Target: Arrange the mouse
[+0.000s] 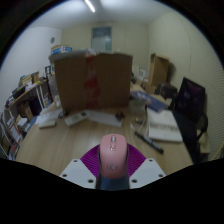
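A pink computer mouse (113, 152) sits between my gripper's (113, 166) two fingers, lifted above the wooden table (60, 145). Its scroll wheel faces up and its nose points away from me. The purple pads (92, 160) press against both of its sides, so the gripper is shut on it. The rear of the mouse is hidden between the white finger bodies.
A large cardboard box (92, 80) stands at the far side of the table. Papers and a keyboard-like clutter (75, 118) lie before it. A dark chair (189, 105) stands to the right, shelves with items (25, 105) to the left, and white sheets (163, 125) lie ahead right.
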Demonstrator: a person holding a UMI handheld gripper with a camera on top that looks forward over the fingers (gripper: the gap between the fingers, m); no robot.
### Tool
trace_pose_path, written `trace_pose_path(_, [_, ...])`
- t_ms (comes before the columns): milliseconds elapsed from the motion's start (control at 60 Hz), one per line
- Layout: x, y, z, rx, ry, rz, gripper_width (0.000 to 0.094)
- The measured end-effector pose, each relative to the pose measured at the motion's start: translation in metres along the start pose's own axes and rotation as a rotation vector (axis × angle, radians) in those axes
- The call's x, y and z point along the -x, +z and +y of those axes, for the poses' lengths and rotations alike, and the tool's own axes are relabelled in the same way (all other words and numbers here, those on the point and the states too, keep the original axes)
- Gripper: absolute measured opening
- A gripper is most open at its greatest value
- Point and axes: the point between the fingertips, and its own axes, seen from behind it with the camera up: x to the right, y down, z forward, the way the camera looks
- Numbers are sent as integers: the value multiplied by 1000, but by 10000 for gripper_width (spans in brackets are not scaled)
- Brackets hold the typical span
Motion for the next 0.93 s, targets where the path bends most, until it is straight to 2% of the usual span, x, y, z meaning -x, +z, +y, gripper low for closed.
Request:
trace_pose_path(83, [2,14,42,66,27,-21,319])
trace_pose_path(200, [-1,28,82,135,13,2,337])
trace_pose_path(233, [0,29,79,99,36,4,364])
trace_pose_path(250, [-1,29,82,106,47,6,425])
trace_pose_path(267, [-1,29,81,98,59,7,375])
trace_pose_path(283, [-1,30,82,99,66,7,446])
trace_pose_path(300, [-1,29,80,104,69,5,419])
trace_pose_path(350, [-1,29,80,107,63,1,500])
trace_pose_path(367, [0,29,80,111,59,-2,556])
trace_pose_path(383, [2,29,81,120,55,-9,556])
trace_pose_path(400, [3,29,81,128,53,-15,631])
trace_pose_path(483, [16,20,83,189,75,-57,865])
trace_pose_path(500, [17,18,83,199,86,-55,872])
trace_pose_path(517, [17,15,83,206,95,-47,831])
trace_pose_path(667, [15,-30,67,175,111,50,840])
trace_pose_path(933, [65,-158,63,166,153,165,838])
